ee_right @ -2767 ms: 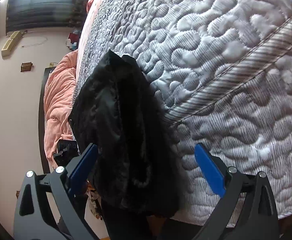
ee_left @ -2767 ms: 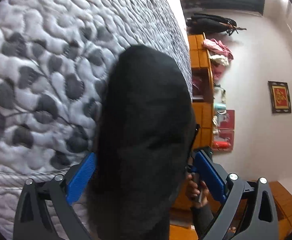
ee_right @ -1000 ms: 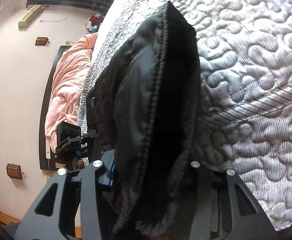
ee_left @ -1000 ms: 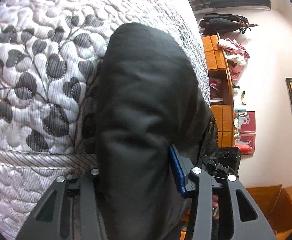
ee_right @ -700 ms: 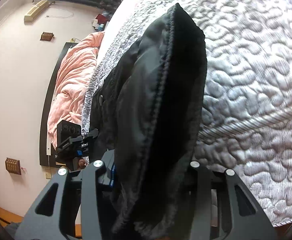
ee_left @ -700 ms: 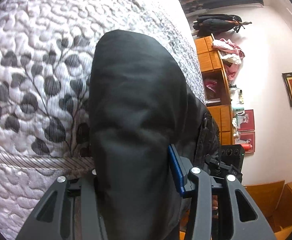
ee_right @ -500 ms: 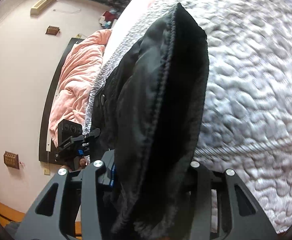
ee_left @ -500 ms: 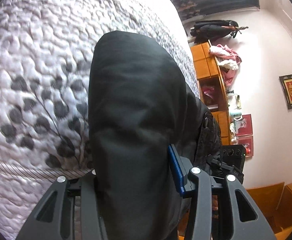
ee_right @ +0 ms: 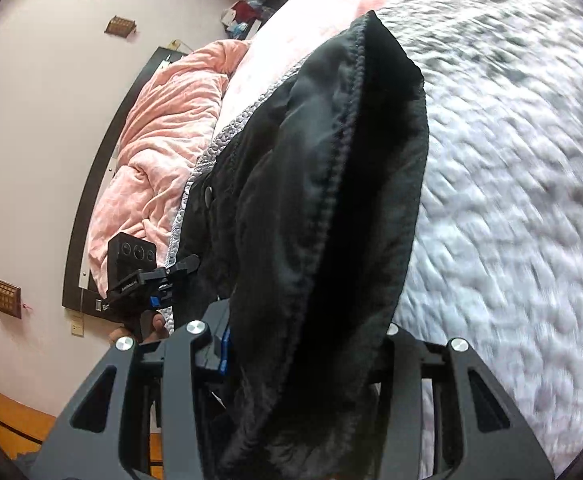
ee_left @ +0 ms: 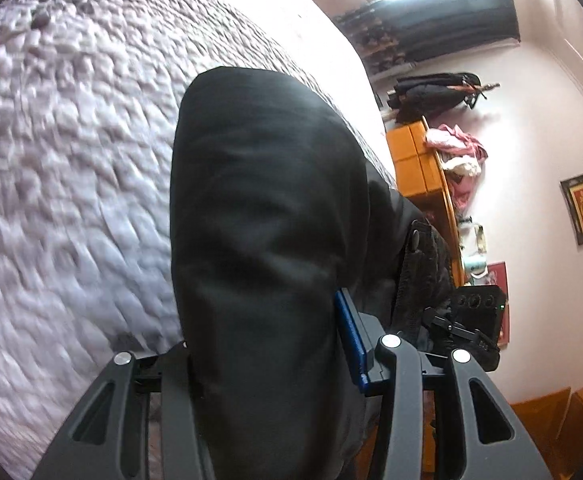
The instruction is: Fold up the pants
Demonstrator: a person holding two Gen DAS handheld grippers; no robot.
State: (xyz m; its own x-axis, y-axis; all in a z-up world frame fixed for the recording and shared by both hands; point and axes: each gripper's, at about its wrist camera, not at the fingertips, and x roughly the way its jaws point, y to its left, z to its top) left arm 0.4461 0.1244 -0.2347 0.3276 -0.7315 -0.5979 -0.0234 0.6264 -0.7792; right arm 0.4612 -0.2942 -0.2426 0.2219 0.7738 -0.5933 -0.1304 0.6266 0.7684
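The black pants (ee_left: 263, 216) fill the middle of the left wrist view. My left gripper (ee_left: 267, 344) is shut on a thick fold of them, above the white quilted bed (ee_left: 63, 168). In the right wrist view the pants (ee_right: 331, 184) show a stitched edge and fleecy lining. My right gripper (ee_right: 303, 340) is shut on that end. The cloth stretches between both grippers, and each gripper shows in the other's view, left gripper (ee_right: 139, 268) and right gripper (ee_left: 467, 320).
The quilted bed (ee_right: 511, 200) lies under both grippers. A pink blanket (ee_right: 163, 128) is bunched at the bed's far side. An orange shelf unit (ee_left: 419, 160) with clothes stands by the pink wall, with a dark coat (ee_left: 431, 92) hung above it.
Both grippers were open 2.8 s ago and have shut on the pants. Since then both have lifted and moved further over the bed, carrying the pants; the quilt is motion-blurred.
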